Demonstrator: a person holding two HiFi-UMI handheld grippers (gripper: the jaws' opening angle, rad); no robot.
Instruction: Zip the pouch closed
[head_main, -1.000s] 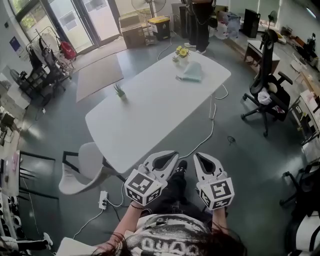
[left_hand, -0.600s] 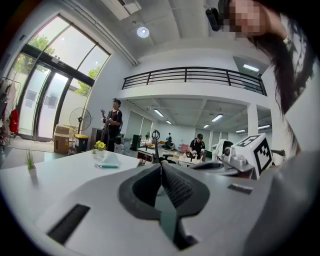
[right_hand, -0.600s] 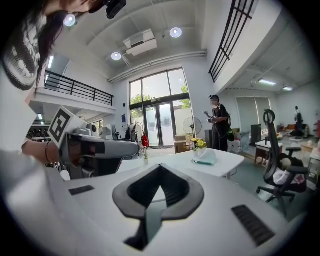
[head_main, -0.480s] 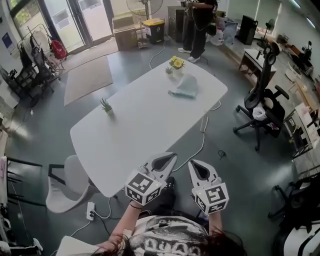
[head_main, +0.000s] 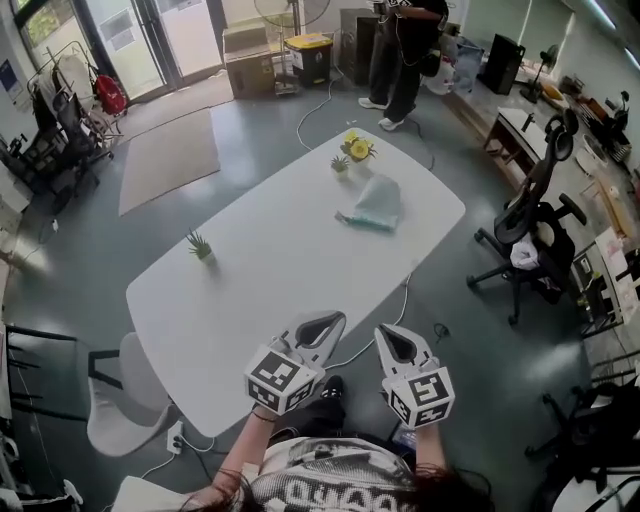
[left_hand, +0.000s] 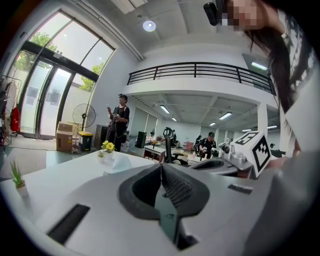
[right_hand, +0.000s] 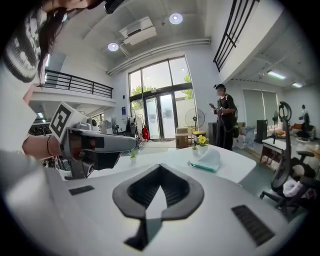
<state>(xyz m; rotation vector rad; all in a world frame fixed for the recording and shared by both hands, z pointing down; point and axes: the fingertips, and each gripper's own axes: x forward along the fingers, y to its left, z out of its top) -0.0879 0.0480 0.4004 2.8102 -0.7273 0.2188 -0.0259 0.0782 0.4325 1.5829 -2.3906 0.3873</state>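
Pouch x1 near far end of counter, beside 1 yellow flower pot; left tool & right tool both closed, empty.

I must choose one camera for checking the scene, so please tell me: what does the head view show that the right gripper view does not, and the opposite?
Only the head view: the brown rectangular floor mat and the white chair at the near end of the white oval table. Only the right gripper view: the black balcony railing and the round ceiling lights. Both: that table, the pale green fabric pouch lying on its far end, the yellow flowers beside it, the small green plant, the person in dark clothes and the shut left gripper.
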